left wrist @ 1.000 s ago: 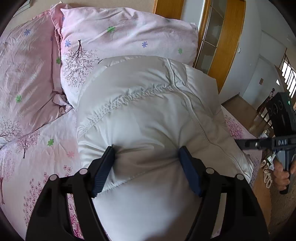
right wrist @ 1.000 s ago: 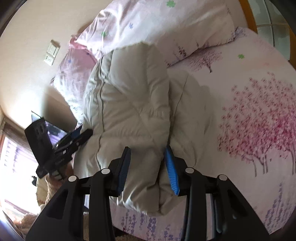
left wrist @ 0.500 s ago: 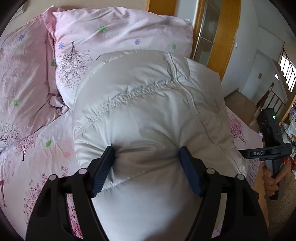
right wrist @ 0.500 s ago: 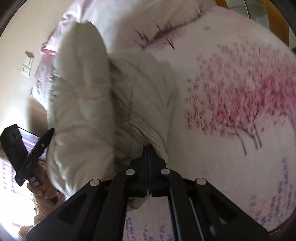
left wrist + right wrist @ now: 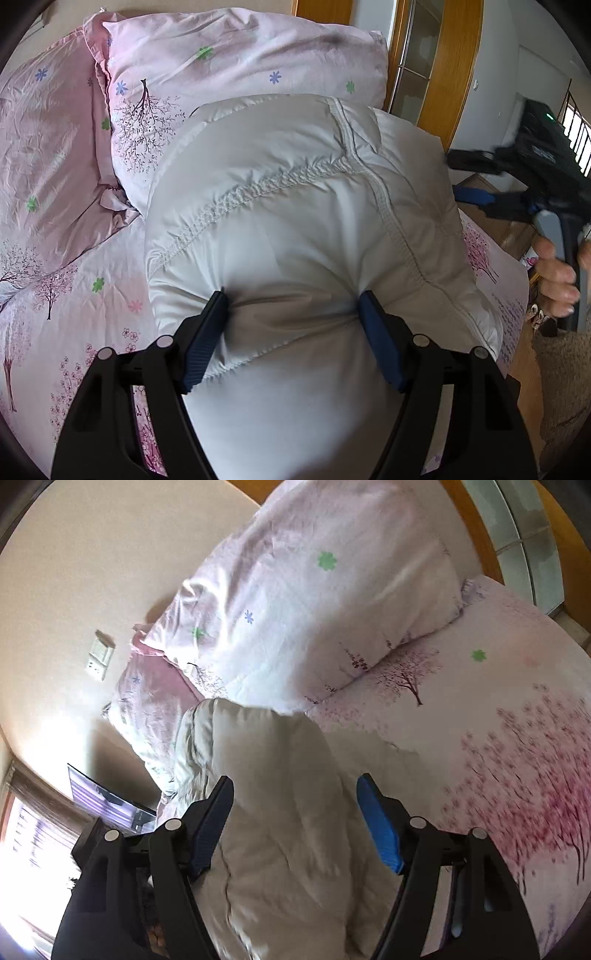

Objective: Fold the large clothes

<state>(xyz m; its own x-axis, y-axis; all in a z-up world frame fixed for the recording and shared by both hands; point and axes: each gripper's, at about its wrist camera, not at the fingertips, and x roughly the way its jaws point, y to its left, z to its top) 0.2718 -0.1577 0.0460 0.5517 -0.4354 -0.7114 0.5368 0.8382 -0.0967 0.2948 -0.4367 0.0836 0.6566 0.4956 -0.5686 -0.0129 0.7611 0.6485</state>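
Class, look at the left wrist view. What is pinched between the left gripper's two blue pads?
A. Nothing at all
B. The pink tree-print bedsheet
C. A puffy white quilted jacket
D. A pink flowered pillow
C: the left gripper has both blue pads dug into the puffy white quilted jacket, which bulges between them.

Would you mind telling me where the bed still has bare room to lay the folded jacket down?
Free sheet lies right of the white jacket, below the pillow. The head end, with pillows and crumpled quilt, is crowded.

left wrist: close, looking down | right wrist: close, opposite side | shared: white jacket (image 5: 295, 229), pillow (image 5: 314, 609)
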